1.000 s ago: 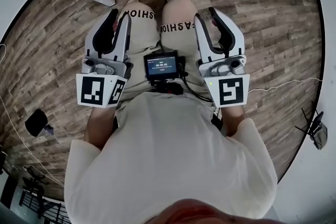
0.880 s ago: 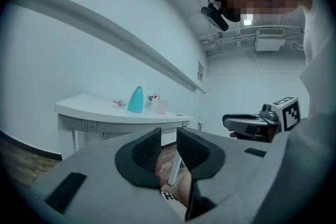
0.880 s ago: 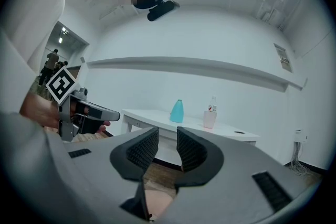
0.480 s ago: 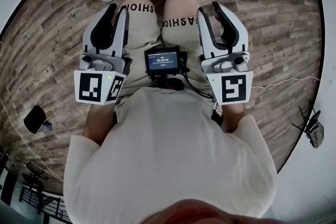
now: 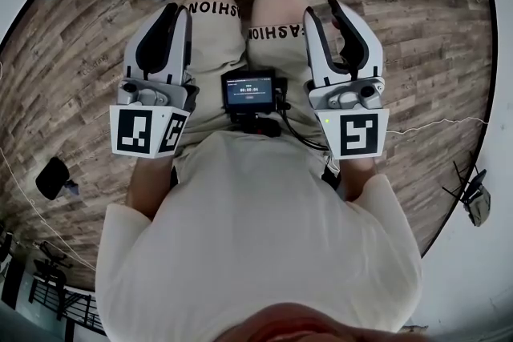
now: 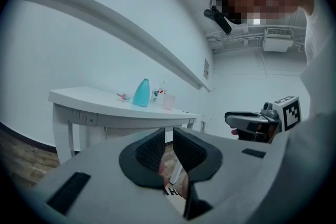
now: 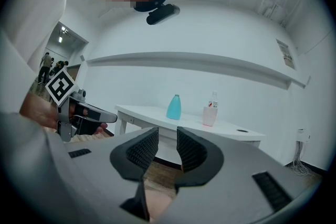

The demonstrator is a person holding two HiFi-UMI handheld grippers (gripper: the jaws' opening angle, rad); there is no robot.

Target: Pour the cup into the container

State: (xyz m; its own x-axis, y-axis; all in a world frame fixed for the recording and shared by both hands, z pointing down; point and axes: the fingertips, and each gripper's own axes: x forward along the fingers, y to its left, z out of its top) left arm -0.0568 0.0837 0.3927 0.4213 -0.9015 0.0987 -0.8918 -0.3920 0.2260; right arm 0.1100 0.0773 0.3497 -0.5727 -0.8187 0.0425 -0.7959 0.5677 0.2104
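Task not started, by the look of it: the pink cup (image 7: 209, 116) stands untouched on the white table (image 7: 152, 113), well ahead of the person. It sits just right of a teal bottle (image 7: 174, 107) (prob. the container, can't be sure), w/ a small clear bottle (image 7: 212, 98) close behind. Cup upright, long axis vertical, mouth up; contents too small to tell. Left gripper (image 5: 178, 10) and right gripper (image 5: 321, 8) are held low by the person's thighs, jaws together, nothing btwn them. Left to do: approach, grasp, pour.
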